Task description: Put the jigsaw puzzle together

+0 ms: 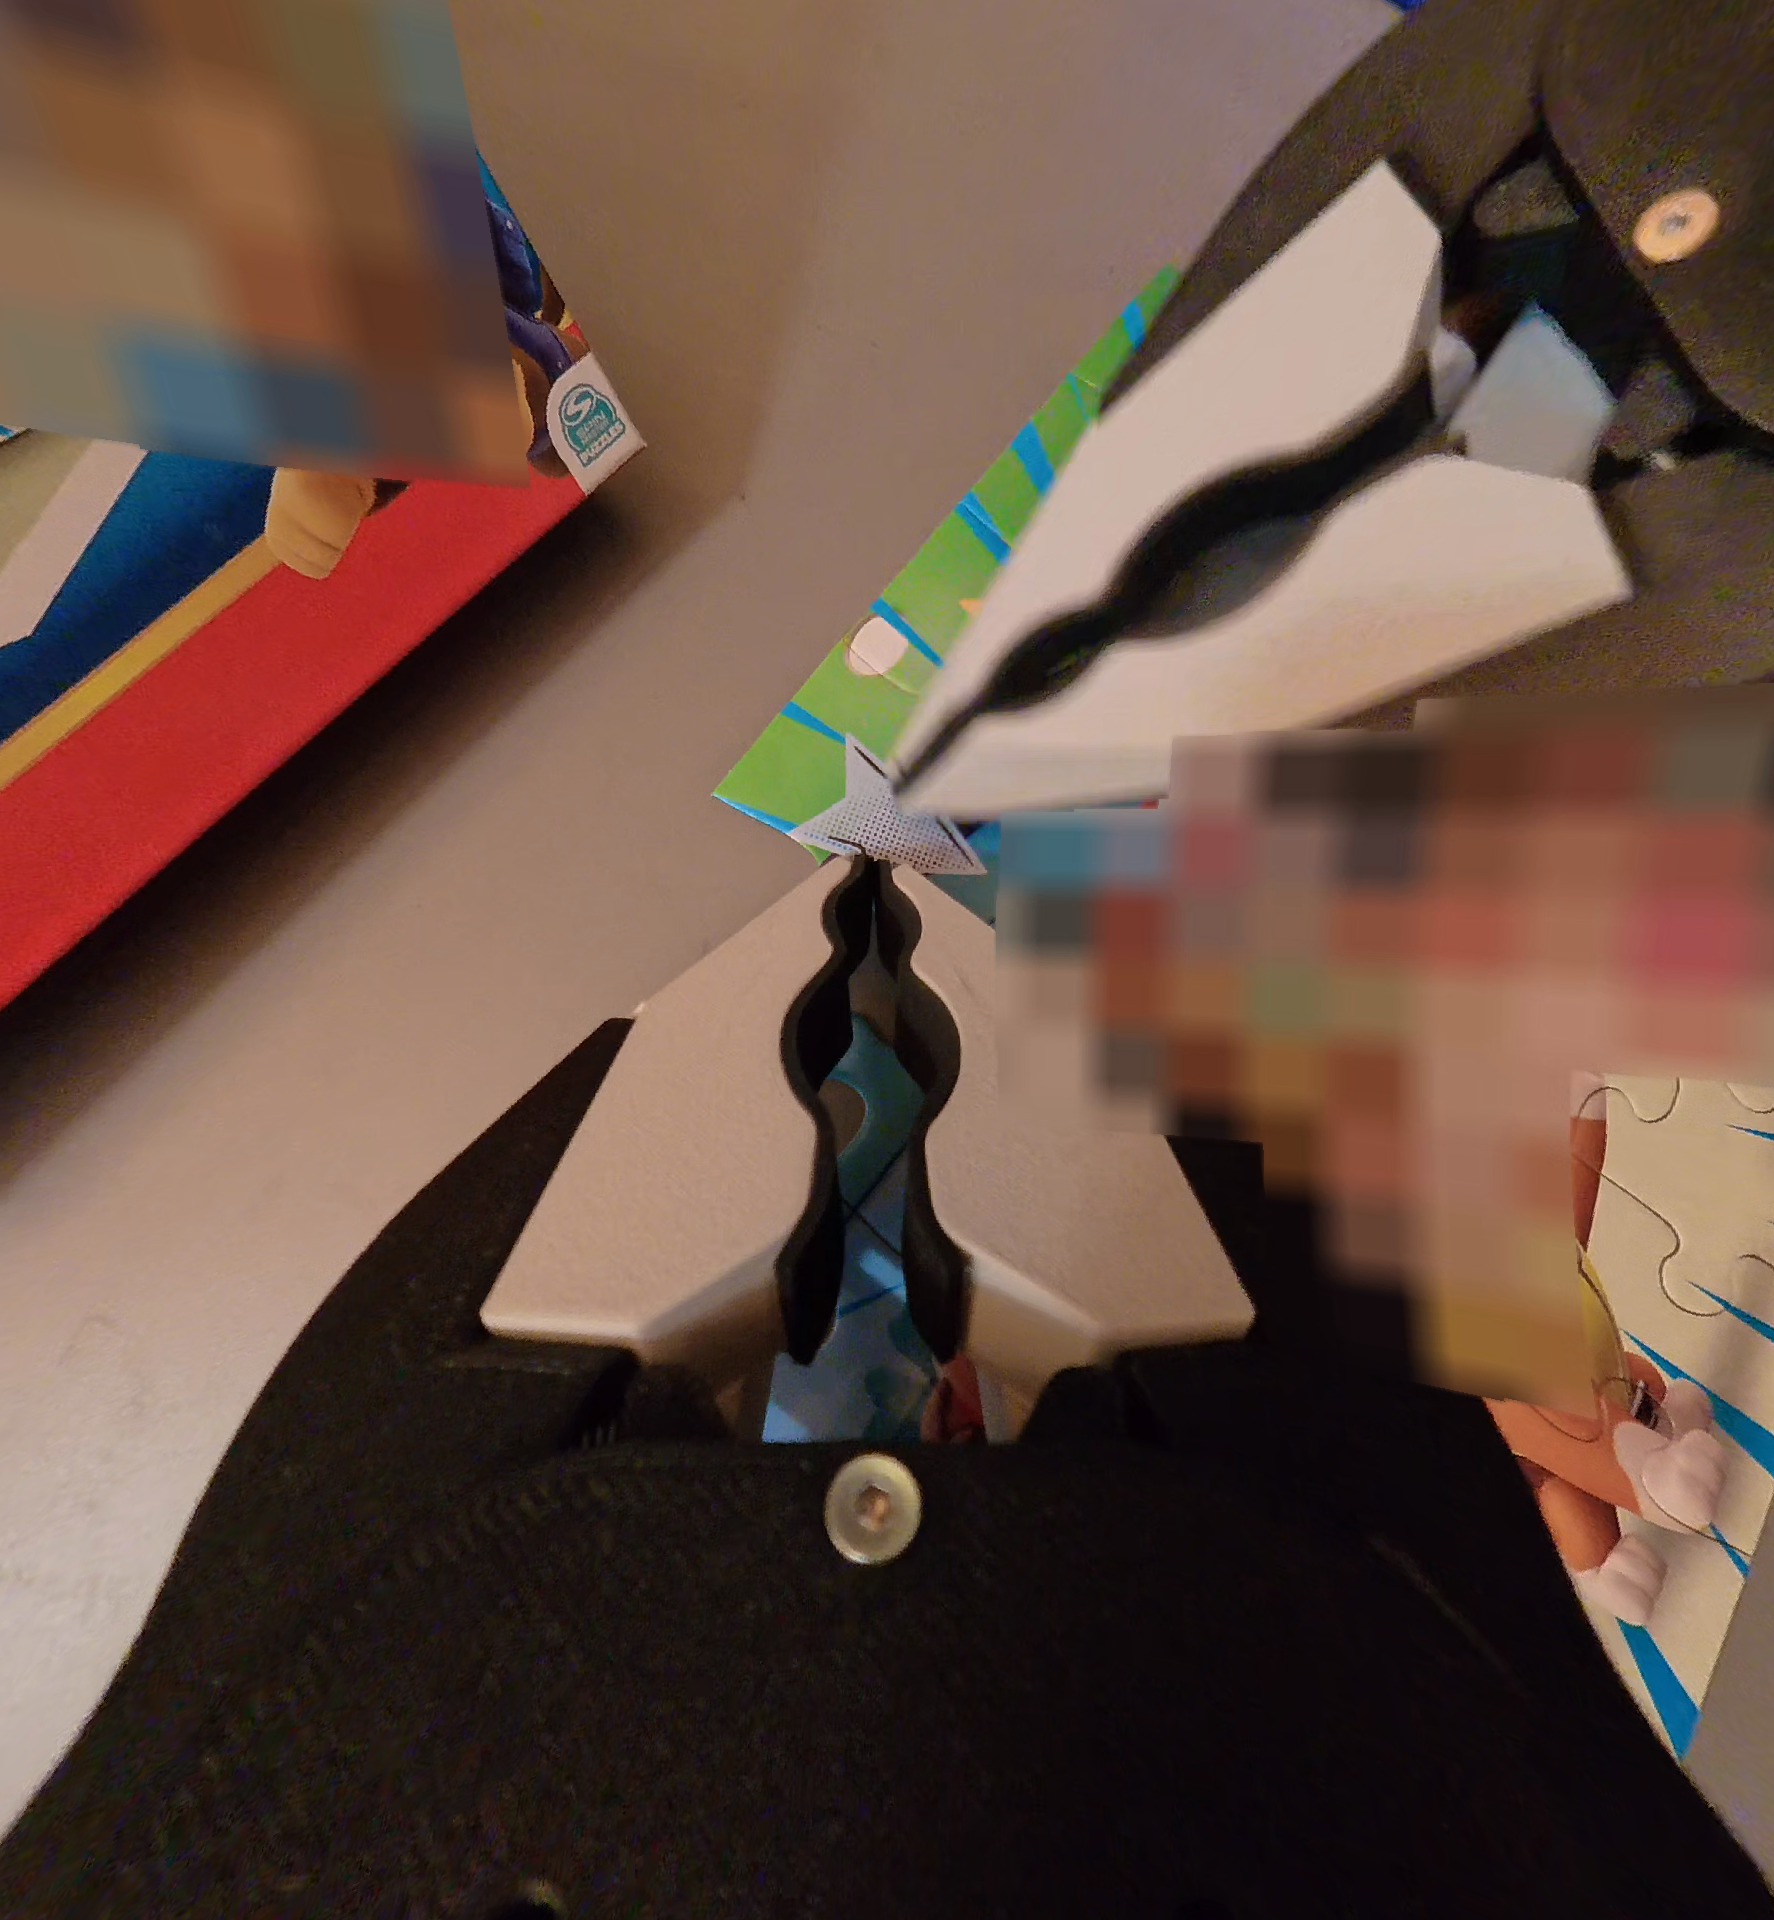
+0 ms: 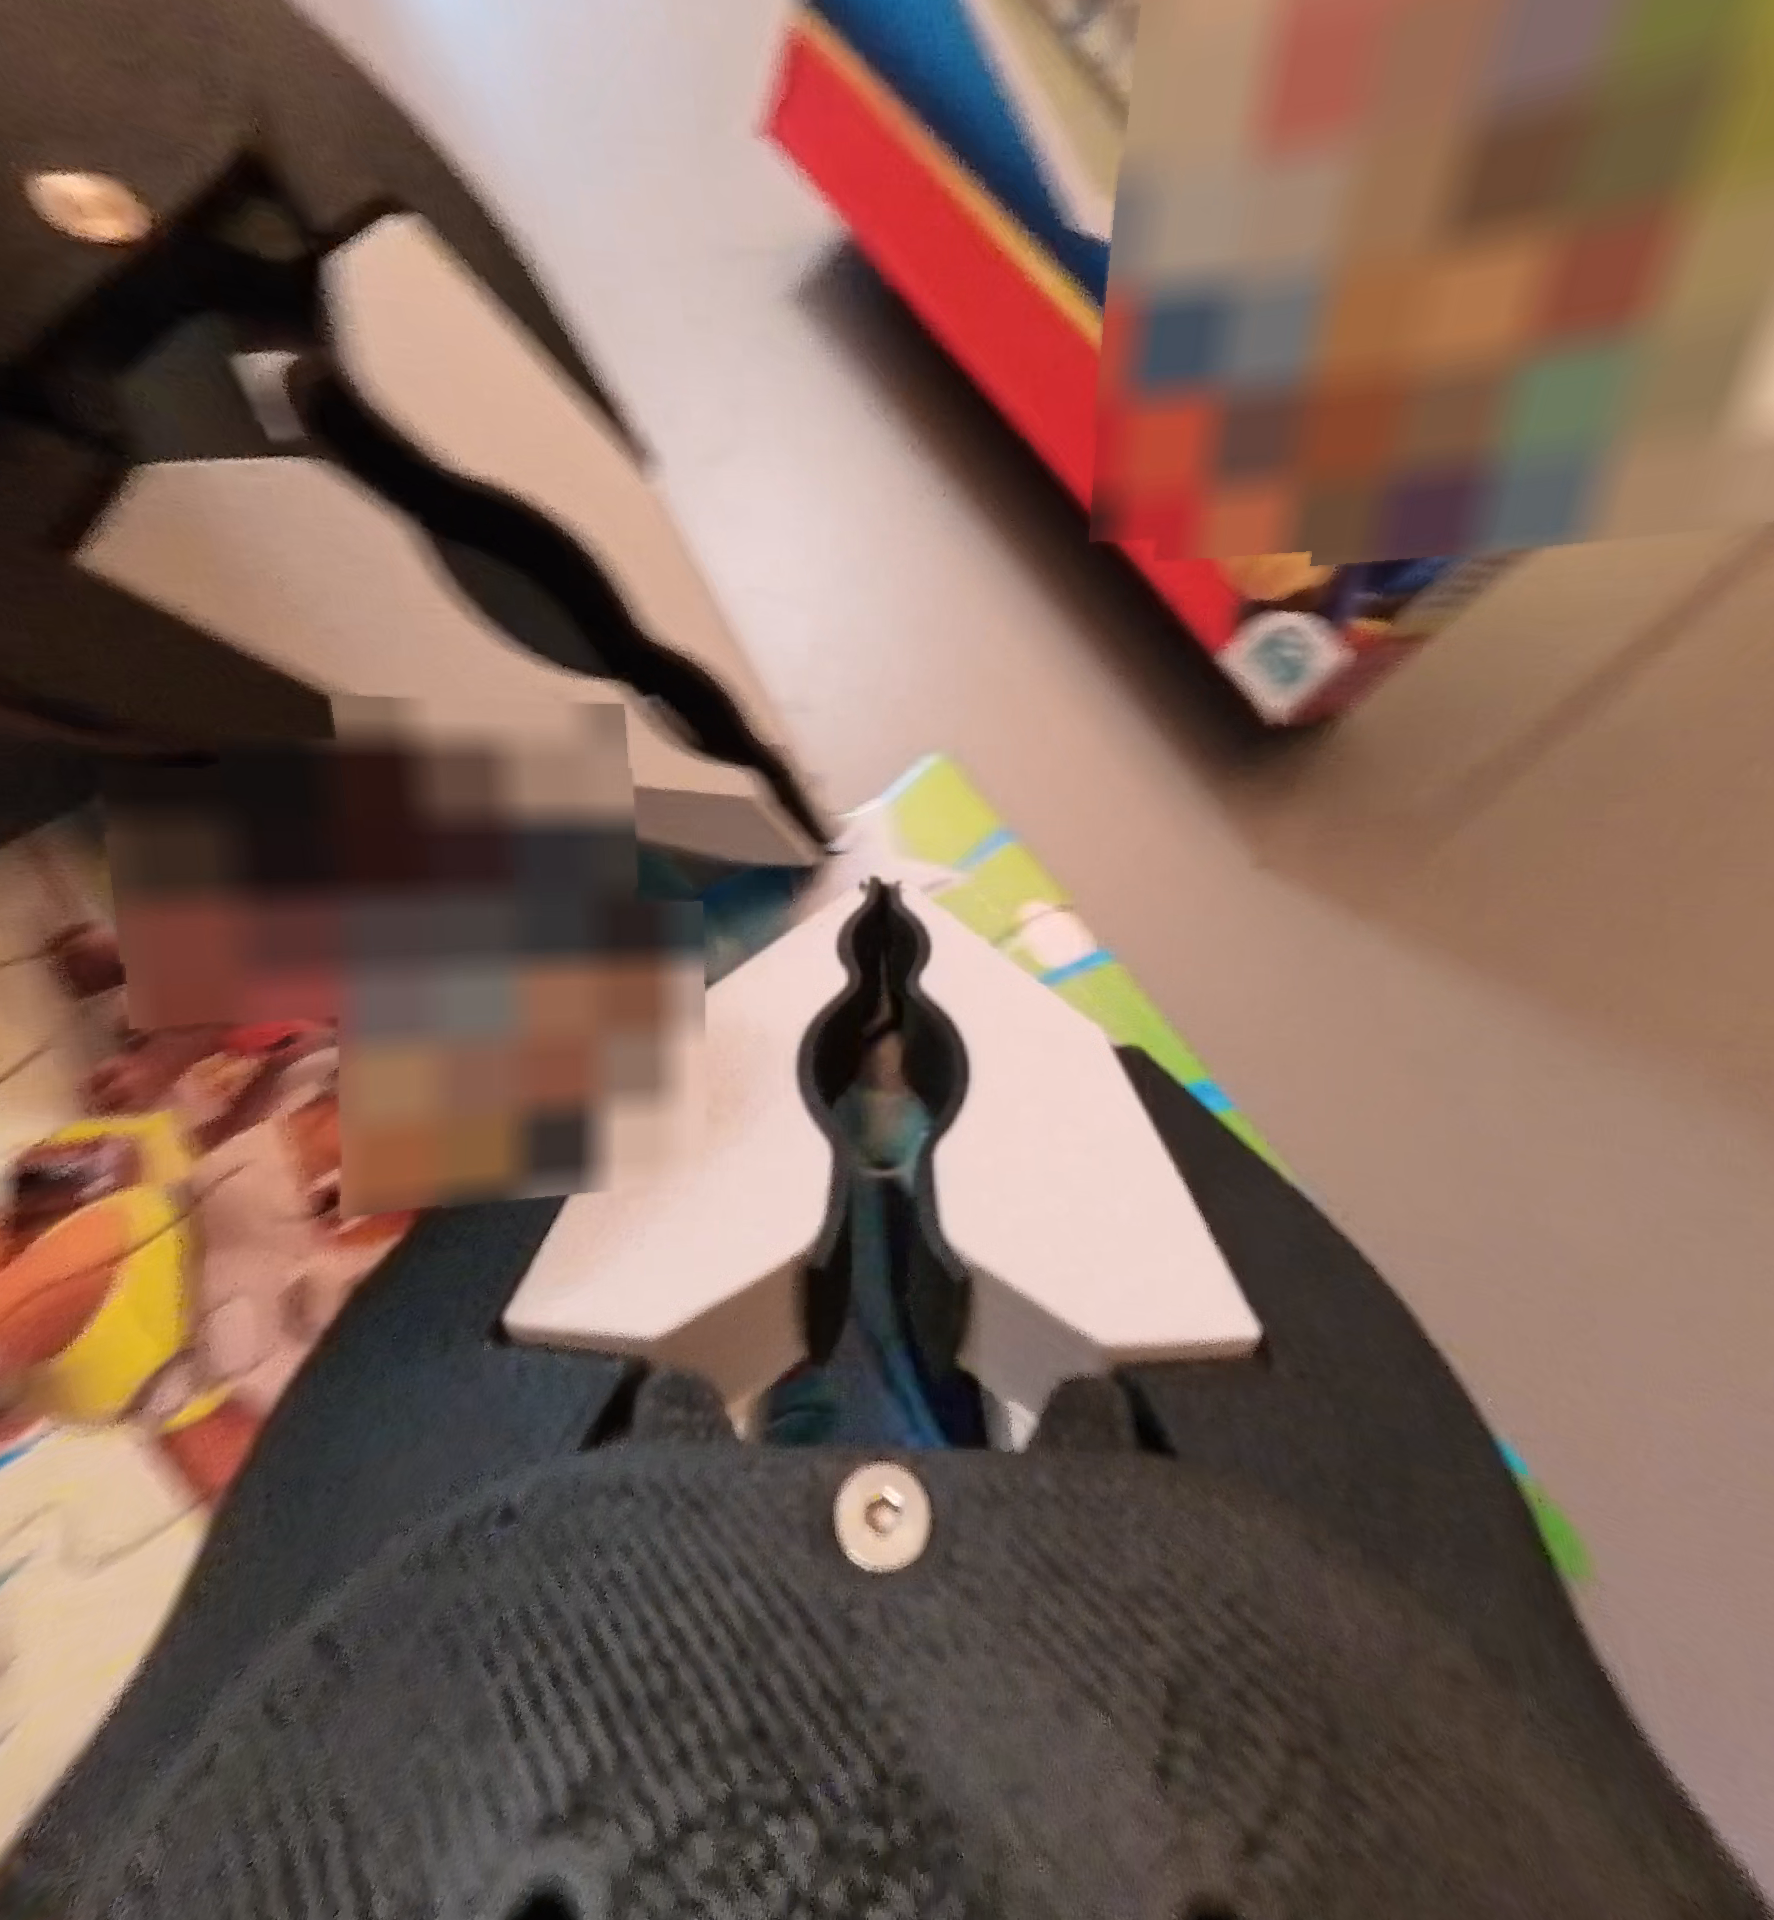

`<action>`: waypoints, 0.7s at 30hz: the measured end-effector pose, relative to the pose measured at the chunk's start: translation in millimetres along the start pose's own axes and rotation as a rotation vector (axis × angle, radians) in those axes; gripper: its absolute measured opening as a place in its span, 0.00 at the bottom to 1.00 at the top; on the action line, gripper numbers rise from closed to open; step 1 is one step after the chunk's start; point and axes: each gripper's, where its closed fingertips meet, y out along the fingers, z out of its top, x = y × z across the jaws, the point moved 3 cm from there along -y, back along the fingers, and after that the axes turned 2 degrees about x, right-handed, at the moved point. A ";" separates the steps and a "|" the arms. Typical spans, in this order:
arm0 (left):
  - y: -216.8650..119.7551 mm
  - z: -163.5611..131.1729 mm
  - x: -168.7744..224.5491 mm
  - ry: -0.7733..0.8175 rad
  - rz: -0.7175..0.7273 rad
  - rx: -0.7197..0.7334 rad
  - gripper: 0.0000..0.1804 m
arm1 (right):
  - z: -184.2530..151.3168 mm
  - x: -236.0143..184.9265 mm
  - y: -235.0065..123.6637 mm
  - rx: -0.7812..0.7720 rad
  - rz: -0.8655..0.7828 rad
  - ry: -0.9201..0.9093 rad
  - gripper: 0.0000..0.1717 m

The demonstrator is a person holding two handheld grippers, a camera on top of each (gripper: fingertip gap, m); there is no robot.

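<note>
- The left gripper (image 1: 870, 862), nearest the lens, has its fingers clenched together, tips meeting at a dotted star printed on the corner of the assembled puzzle (image 1: 841, 717).
- The right gripper (image 2: 881, 885) is likewise clenched, nothing visibly held, tips over the same green corner.
- The red puzzle box (image 1: 239, 727) lies apart on the grey table (image 1: 447, 1091).
</note>
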 end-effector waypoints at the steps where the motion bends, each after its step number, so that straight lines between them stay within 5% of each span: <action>1: 0.0 -0.1 0.0 0.002 0.002 0.000 0.00 | -1.3 -13.7 -0.9 -0.008 0.096 -0.009 0.00; 3: 0.0 -0.2 0.1 0.006 0.006 0.000 0.00 | -3.2 -25.5 -2.3 -0.019 0.172 -0.013 0.00; 7: -0.1 -0.5 0.2 0.008 0.008 -0.002 0.00 | -6.8 1.1 -8.6 -0.017 -0.008 -0.024 0.00; 12: -0.2 -0.6 0.1 0.007 0.007 -0.001 0.00 | -21.1 18.2 -27.4 -0.048 0.005 0.118 0.00; 21: -1.5 0.0 -0.7 0.011 0.016 0.011 0.00 | -15.3 19.7 -19.3 -0.012 -0.066 0.068 0.00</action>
